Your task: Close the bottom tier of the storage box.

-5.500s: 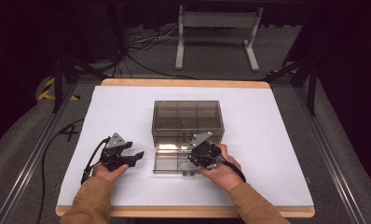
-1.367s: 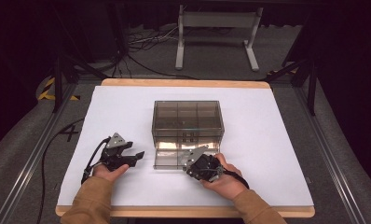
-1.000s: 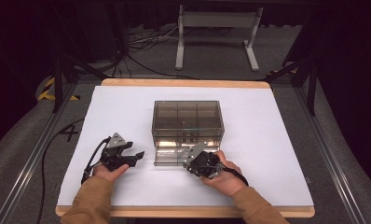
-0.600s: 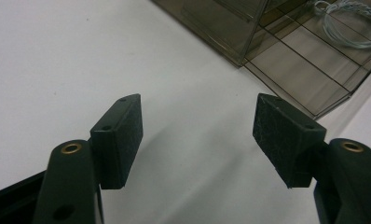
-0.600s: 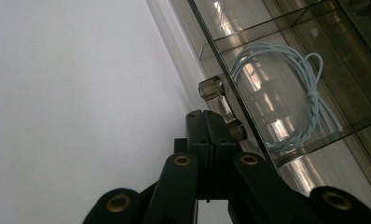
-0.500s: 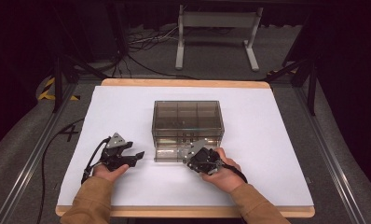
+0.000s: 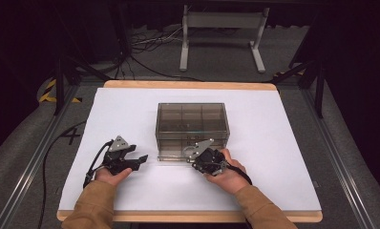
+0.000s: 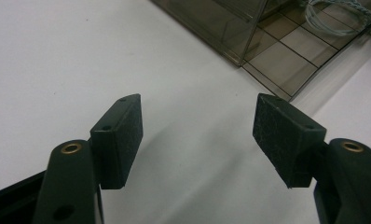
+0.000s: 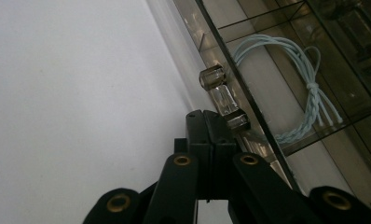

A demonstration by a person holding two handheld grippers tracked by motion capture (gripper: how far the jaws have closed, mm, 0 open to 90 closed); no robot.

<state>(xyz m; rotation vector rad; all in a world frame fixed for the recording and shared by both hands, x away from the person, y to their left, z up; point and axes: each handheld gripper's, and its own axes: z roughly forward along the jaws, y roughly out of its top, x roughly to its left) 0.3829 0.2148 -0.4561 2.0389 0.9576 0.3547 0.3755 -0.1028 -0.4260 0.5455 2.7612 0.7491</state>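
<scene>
with its jaws pressed together at the drawer handle point(image 9: 223, 95), the right gripper point(image 9: 210, 122) seems set to push the smoky box's point(image 7: 193, 125) drawer shut; the left gripper point(image 8: 197, 135) idles wide over the counter point(image 7: 283, 143).

The high view looks forward and down from above the person's side onto the whole white-covered wooden table point(image 7: 274, 124), far enough back to take in the dark floor beyond, with the smoked transparent plastic compartment box point(image 7: 193, 125) at centre. The left gripper view sits low and close over the white surface, looking along its black jaws toward the box's near corner point(image 8: 249, 42). The right gripper view sits closer still against the box front point(image 9: 267, 107), sharing with the left gripper view the coiled pale blue cord point(image 9: 291, 79) inside.
</scene>
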